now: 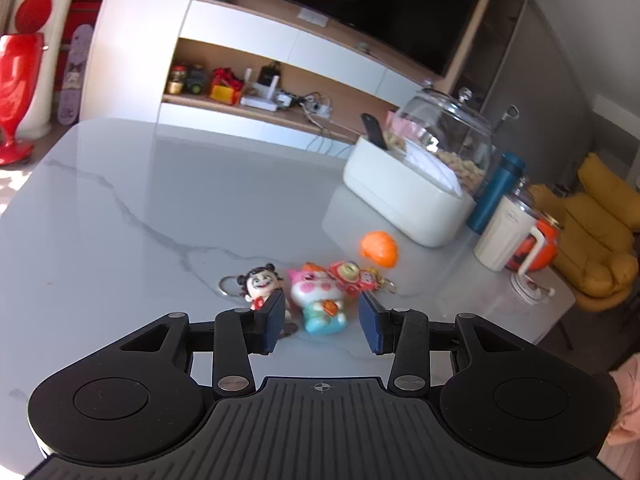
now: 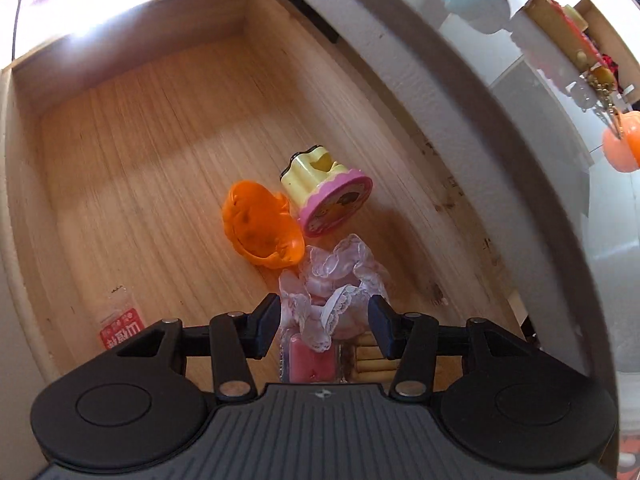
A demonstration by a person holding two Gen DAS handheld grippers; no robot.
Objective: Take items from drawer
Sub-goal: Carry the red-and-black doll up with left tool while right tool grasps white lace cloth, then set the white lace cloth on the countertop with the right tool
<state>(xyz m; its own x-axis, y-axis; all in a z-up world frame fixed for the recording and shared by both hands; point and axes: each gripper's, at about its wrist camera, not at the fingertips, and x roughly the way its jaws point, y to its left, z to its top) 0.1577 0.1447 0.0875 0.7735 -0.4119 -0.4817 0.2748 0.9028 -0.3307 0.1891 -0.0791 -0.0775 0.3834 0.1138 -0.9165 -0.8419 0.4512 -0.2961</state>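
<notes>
In the right wrist view an open wooden drawer (image 2: 120, 128) holds an orange shell half (image 2: 260, 226), a yellow and pink cake-shaped toy (image 2: 326, 190), a lacy pink hair tie (image 2: 340, 270), a pink packet (image 2: 314, 362) and a red sachet (image 2: 120, 330). My right gripper (image 2: 325, 322) is open, its fingers either side of the lace. In the left wrist view my left gripper (image 1: 322, 320) is open just above the marble table (image 1: 140, 200), over a pink and blue cat figure (image 1: 320, 296). A dark-haired doll keychain (image 1: 258, 284), a red charm (image 1: 354, 278) and an orange shell half (image 1: 380, 248) lie close by.
On the table's right stand a white box (image 1: 400, 196), a glass jar (image 1: 448, 136), a teal bottle (image 1: 496, 192) and a cream mug (image 1: 508, 236). A yellow armchair (image 1: 600, 240) sits beyond. The table's white edge (image 2: 460, 128) overhangs the drawer's right side.
</notes>
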